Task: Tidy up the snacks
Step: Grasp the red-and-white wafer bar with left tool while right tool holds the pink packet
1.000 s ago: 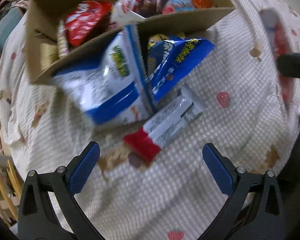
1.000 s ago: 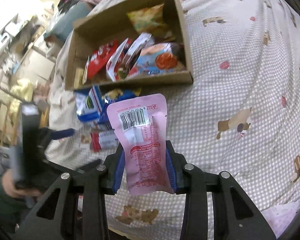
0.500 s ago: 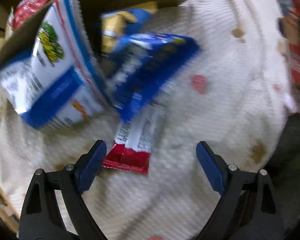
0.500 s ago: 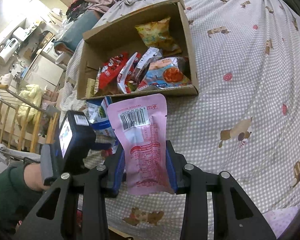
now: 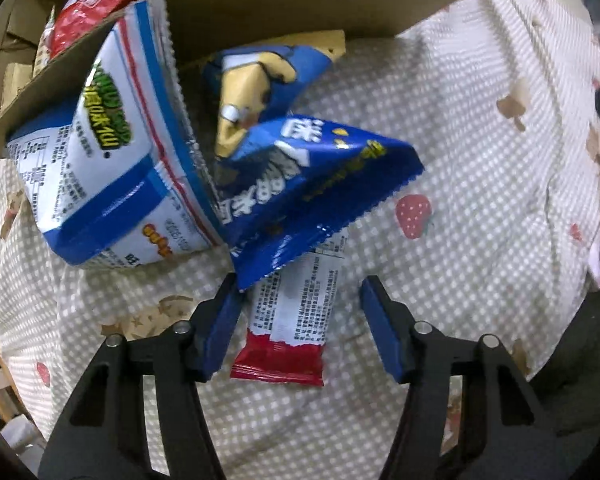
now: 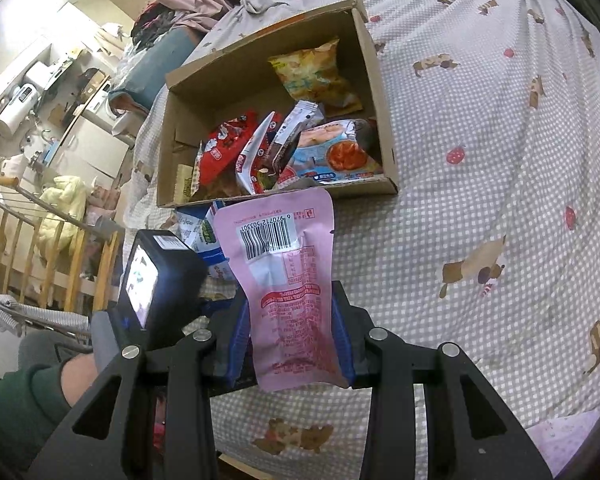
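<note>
A red-and-white snack bar (image 5: 296, 312) lies on the checked bedspread, its top end tucked under a dark blue bag (image 5: 320, 184). My left gripper (image 5: 300, 280) points down over the bar with its jaws closing; the bar is between the blue pads (image 5: 220, 320), and a gap shows on each side. A white-and-blue bag (image 5: 100, 168) and a blue-and-yellow bag (image 5: 252, 80) lean against the cardboard box (image 5: 300, 4). My right gripper (image 6: 290, 300) is shut on a pink pouch (image 6: 292, 280), held upright above the bed in front of the box (image 6: 380, 92).
The box holds several snacks, among them a red bag (image 6: 224, 152) and a yellow bag (image 6: 316, 76). A hand in a green sleeve (image 6: 16, 408) holds the left gripper's body (image 6: 152, 276). A wooden railing (image 6: 32, 248) runs along the bed's left edge.
My left gripper has come down and in over the snack bar, and its jaws have narrowed from wide apart to either side of the bar. The right gripper and pink pouch have stayed put.
</note>
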`<state>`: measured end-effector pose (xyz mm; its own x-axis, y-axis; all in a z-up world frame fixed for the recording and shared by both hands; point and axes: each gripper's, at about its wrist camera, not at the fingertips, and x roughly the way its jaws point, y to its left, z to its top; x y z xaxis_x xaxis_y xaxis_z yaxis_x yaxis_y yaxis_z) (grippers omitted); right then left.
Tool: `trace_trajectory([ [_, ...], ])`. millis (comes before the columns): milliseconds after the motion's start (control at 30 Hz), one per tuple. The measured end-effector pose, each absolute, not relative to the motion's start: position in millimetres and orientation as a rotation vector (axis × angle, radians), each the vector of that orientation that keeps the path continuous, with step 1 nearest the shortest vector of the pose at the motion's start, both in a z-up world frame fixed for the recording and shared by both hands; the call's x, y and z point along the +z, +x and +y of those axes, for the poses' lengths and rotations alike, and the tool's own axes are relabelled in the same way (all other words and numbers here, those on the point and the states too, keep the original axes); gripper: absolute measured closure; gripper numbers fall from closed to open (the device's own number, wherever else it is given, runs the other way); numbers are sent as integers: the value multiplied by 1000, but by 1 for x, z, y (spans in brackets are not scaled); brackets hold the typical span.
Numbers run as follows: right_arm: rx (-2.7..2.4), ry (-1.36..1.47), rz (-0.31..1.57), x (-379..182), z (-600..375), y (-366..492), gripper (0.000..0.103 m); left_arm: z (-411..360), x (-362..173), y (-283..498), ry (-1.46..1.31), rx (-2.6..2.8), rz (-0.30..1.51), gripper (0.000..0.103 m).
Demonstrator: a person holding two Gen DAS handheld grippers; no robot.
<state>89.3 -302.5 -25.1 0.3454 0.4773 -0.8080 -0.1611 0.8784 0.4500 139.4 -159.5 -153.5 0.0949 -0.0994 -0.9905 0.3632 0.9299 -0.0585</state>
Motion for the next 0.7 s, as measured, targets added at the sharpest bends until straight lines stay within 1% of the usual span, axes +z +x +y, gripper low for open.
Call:
trace_trajectory([
  [67, 421, 310, 1153, -26, -302, 89, 64, -163, -155, 139, 236, -339, 1443, 58],
  [100, 421, 307, 1155, -27, -301, 89, 64, -169, -156, 131, 237, -337, 1444, 69],
  [133, 421, 305, 1157, -28, -299, 89, 64, -166, -157, 127, 231, -339, 1446, 74],
  [300, 429, 290, 1160, -29, -293, 89, 64, -158, -147, 109, 215, -340, 1448, 75],
  [433, 435, 276, 1160, -28, -288, 88, 64, -144, -142, 75, 186, -333, 1454, 75],
  [700, 442, 254, 1161, -29, -279, 86, 64, -91, -127, 37, 81, -248, 1435, 75],
])
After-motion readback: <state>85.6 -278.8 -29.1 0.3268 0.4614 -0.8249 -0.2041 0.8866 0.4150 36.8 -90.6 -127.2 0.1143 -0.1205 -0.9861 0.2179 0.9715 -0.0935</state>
